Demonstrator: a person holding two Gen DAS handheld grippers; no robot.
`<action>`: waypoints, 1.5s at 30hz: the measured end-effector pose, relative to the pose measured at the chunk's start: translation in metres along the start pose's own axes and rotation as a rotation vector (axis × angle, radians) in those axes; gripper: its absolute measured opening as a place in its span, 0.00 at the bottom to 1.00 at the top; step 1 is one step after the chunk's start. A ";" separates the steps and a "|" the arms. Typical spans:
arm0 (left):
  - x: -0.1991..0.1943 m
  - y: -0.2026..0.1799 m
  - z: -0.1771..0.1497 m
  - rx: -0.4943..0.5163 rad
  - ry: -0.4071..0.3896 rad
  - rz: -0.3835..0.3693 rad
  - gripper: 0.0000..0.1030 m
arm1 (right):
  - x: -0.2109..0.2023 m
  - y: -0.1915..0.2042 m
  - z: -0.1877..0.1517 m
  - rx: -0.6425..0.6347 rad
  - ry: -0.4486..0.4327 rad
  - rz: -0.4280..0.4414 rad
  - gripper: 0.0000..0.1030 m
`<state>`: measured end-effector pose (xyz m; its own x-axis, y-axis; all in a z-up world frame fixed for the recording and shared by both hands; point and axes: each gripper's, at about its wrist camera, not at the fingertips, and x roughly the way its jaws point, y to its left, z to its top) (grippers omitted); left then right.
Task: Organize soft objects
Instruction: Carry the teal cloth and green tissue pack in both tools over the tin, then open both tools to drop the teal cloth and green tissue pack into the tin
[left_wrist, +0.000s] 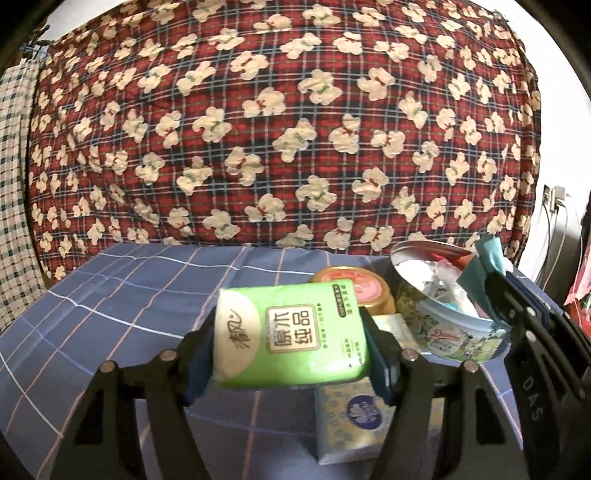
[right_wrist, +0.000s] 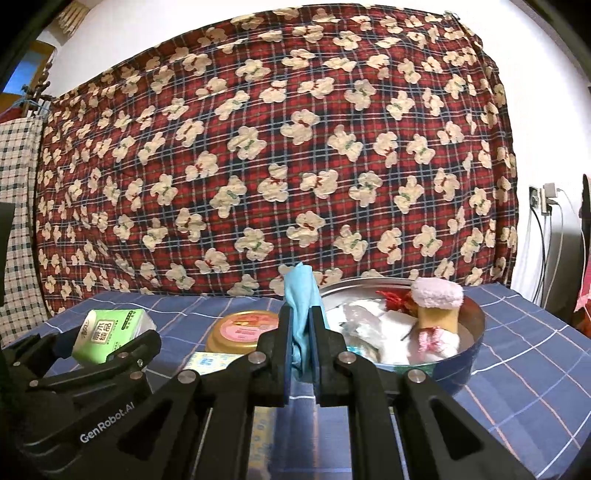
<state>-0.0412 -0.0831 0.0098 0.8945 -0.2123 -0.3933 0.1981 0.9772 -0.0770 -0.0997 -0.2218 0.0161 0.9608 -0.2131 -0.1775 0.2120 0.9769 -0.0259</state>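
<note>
On the left, the left gripper (left_wrist: 290, 354) pinches a green tissue pack (left_wrist: 291, 338) across its short sides, up off the blue checked cloth (left_wrist: 110, 295). The pack looks light and squashy, and its plastic wrap is probably a bit slippery. The blue pads press its two ends, which seems a good place to hold it, since the soft middle would likely cave in.

Under the pack lies a small pale tissue packet (left_wrist: 349, 424). Part of it is hidden by the pack and the fingers. Behind the pack sits a yellow jar with a pink lid (left_wrist: 356, 290); only its top shows.

Next comes the round tin (left_wrist: 458, 341), sitting near the right end of the cloth. It holds white soft things that are hard to tell apart. In the right wrist view, a pink and yellow fluffy thing (right_wrist: 437, 308) stands in it, with something red (right_wrist: 393, 301) behind that is too small to name.

On the right, the right gripper (right_wrist: 301, 339) is squeezed tight on a thin blue cloth (right_wrist: 301, 295), just beside the tin's rim. The cloth is floppy and light and sticks up above the pads. Its lower end is hidden between the fingers.
</note>
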 end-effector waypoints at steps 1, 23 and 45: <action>0.000 -0.003 0.001 0.003 0.000 -0.005 0.67 | 0.000 -0.003 0.000 0.002 0.001 -0.003 0.09; 0.020 -0.096 0.027 0.068 0.009 -0.203 0.67 | 0.026 -0.111 0.023 0.039 0.030 -0.163 0.09; 0.122 -0.183 0.044 0.067 0.184 -0.211 0.67 | 0.194 -0.174 0.070 0.108 0.427 -0.029 0.09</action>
<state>0.0496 -0.2881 0.0165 0.7441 -0.4000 -0.5351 0.4040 0.9073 -0.1166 0.0624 -0.4340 0.0545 0.7992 -0.1937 -0.5690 0.2765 0.9590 0.0620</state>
